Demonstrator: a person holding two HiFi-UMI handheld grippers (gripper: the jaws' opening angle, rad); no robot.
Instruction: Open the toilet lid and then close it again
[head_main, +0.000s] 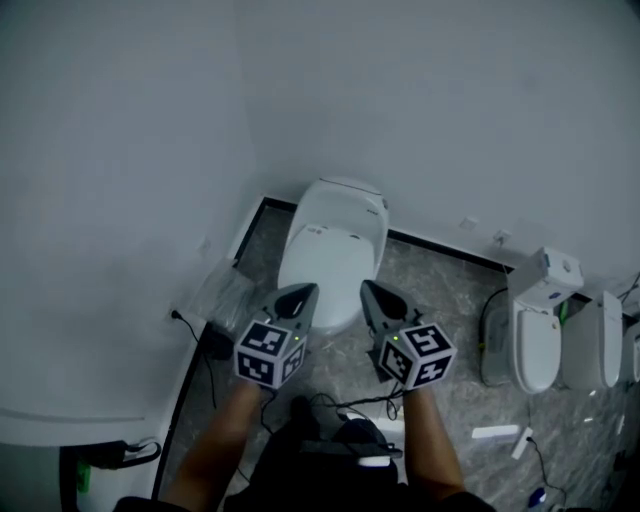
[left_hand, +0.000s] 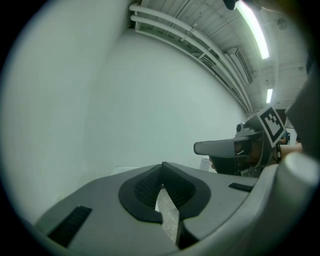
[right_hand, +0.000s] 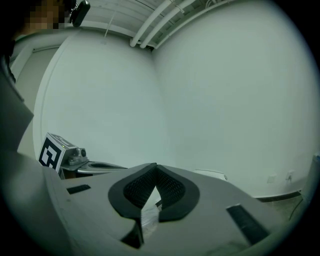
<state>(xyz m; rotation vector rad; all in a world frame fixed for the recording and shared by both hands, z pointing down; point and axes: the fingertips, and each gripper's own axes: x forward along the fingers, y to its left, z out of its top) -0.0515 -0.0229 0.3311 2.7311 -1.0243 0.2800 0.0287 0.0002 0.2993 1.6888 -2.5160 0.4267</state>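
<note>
The toilet lid lies down on the toilet in the corner, its small mark too tiny to read — left tool and right tool hover near its front, each closed tip to tip, empty.

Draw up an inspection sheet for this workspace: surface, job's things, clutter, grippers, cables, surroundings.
Surface: grey marbled floor; no table seen.
Job's things: white toilet in the corner, toilet lid down.
Clutter: clear plastic bag left of the toilet; small white pieces on the floor at right.
Grippers: left gripper and right gripper side by side over the lid's front in the head view, both shut, nothing between the jaws; whether they touch the lid cannot be told.
Cables: black cable by the left wall; looped cable beside the spare toilets.
Surroundings: plain white walls meeting behind the toilet.
</note>
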